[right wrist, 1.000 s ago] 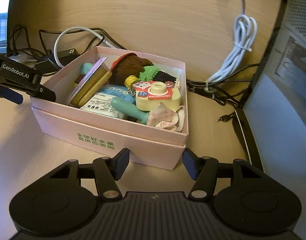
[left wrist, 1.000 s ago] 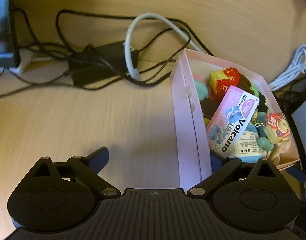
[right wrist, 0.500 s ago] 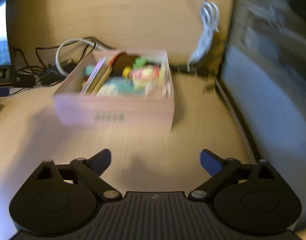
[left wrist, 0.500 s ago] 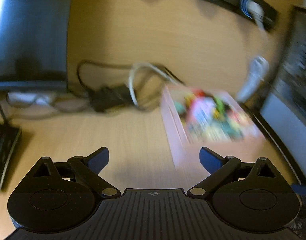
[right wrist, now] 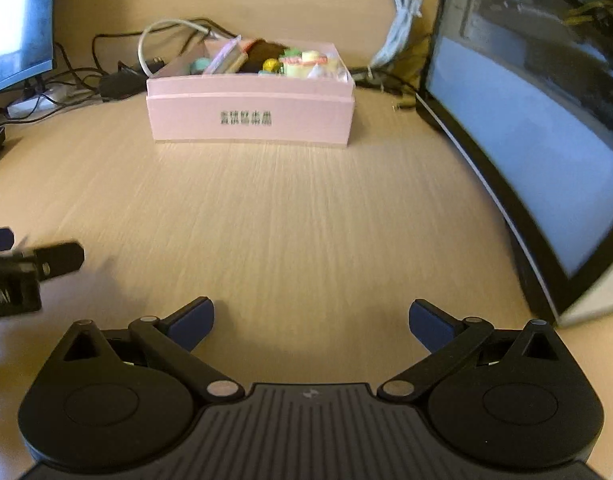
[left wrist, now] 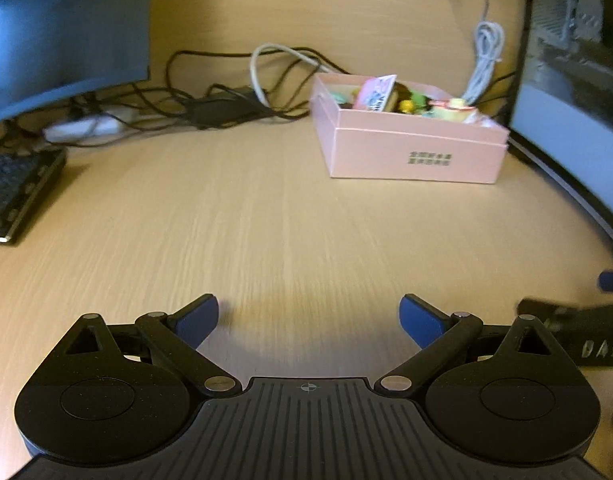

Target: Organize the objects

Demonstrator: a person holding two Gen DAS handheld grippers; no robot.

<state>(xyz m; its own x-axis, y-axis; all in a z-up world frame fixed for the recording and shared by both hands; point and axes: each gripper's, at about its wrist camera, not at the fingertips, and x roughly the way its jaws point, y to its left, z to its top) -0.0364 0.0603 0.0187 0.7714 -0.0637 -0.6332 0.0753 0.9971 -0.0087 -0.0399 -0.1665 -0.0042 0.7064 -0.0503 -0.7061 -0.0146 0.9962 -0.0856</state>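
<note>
Both sets of jaws stand spread wide with nothing between them: the left gripper (left wrist: 308, 318) and, beside it, the right gripper (right wrist: 311, 322) hang over bare pale wood-grain worktop (left wrist: 266, 220). Taking the open pink cardboard box (right wrist: 248, 114) as the landmark: left of it lie a tangle of black cables (left wrist: 226, 80) and a white looped cord (left wrist: 262, 64), and further left a dark monitor (left wrist: 62, 24) and a black keyboard (left wrist: 14, 192). Right of the box hangs a bundled white cable (right wrist: 404, 12), then a second, curved monitor (right wrist: 526, 128). The box holds small colourful toys and packets (right wrist: 274, 62), and no loose item shows outside it, so the sorting looks essentially finished. The box sits well ahead of both grippers, apart from either.
</note>
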